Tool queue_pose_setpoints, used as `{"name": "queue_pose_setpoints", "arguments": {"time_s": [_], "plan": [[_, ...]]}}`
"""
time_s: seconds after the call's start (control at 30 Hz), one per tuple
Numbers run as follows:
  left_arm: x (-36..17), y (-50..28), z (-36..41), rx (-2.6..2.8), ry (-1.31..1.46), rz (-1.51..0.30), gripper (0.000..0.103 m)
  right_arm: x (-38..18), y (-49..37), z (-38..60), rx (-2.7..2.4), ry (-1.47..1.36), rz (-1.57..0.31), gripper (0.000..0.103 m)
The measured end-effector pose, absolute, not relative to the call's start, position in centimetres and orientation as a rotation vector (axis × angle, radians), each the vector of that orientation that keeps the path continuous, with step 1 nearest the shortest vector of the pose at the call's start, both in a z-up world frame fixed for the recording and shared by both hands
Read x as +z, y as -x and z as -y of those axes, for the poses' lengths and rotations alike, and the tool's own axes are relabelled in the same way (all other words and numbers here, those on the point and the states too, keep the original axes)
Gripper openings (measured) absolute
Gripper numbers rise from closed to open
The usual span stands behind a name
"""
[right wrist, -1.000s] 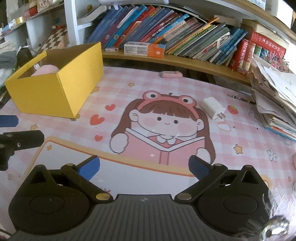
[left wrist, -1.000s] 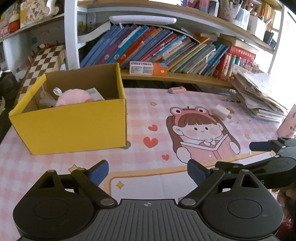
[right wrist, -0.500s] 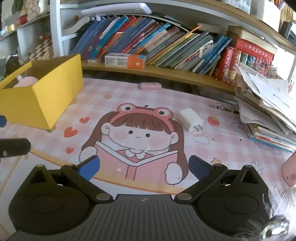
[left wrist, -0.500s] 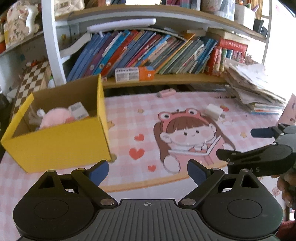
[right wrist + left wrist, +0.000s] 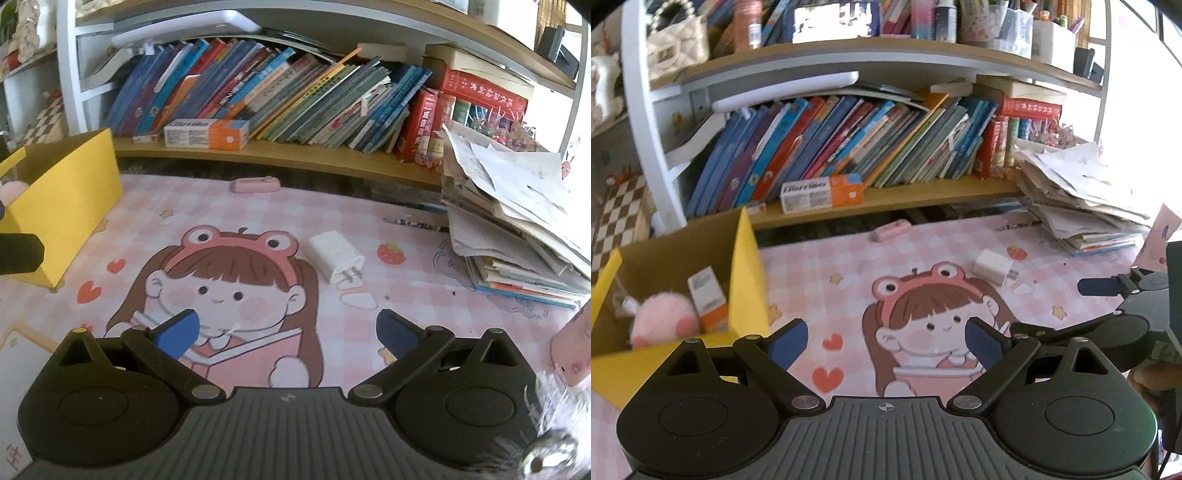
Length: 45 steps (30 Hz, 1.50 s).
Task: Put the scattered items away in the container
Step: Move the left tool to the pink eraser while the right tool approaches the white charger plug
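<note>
Pink checked matting [image 5: 236, 206] printed with a cartoon girl in a frog headband covers the desk, which backs onto a wooden shelf [image 5: 295, 158] packed with leaning children's books [image 5: 280, 92]. On that shelf lies an orange-and-white toothpaste carton [image 5: 206, 133], and a slumping heap of papers and booklets [image 5: 517, 221] crowds the desk's right end. A yellow cardboard box [image 5: 750, 273] stands open at the left; inside it sit a pink plush toy [image 5: 663, 321] and a small white-and-orange carton [image 5: 707, 299]. Out on the mat, a white charger plug [image 5: 337, 255] lies prongs toward the camera just right of the girl's head, well apart from the box. A pink eraser-like case [image 5: 255, 184] rests near the shelf's foot. Both tools hover low over the mat: the left hand-held gripper [image 5: 885, 341] has its 2 blue-padded fingers spread wide with nothing between them, and the right hand-held gripper [image 5: 286, 328] is likewise spread and empty, the charger lying ahead of it. A pink object [image 5: 570, 350] at the right edge is too cropped to identify.
</note>
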<state>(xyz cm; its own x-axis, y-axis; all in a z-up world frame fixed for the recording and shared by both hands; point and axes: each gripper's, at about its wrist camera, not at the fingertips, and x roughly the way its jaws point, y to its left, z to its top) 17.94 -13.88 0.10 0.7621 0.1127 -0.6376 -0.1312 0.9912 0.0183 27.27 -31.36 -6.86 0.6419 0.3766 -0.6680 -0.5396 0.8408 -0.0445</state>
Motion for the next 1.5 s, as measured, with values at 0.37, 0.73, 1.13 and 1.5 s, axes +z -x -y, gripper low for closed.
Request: {"name": "queue_pose_setpoints", "arguments": {"time_s": [0.37,0.73,1.13,1.5], "plan": [[1.3,-23.8,14.4,0.115,-0.047,-0.644,0.094,-6.6,-31.3,30.8,0.557,0.229,-0.668,0.103],[0.1,-28.8,14.3,0.103,-0.076,-0.661,0.094,-8.1,-35.4,29.8,0.579,0.243,-0.7,0.103],[-4.4,-34.9,12.4,0.127,-0.031,-0.689,0.094,-10.7,-38.5,29.4,0.599,0.257,-0.752,0.1],[-8.6,-41.0,12.3,0.108,-0.065,-0.71,0.093,-12.6,-39.9,29.5,0.592,0.266,-0.794,0.085]]}}
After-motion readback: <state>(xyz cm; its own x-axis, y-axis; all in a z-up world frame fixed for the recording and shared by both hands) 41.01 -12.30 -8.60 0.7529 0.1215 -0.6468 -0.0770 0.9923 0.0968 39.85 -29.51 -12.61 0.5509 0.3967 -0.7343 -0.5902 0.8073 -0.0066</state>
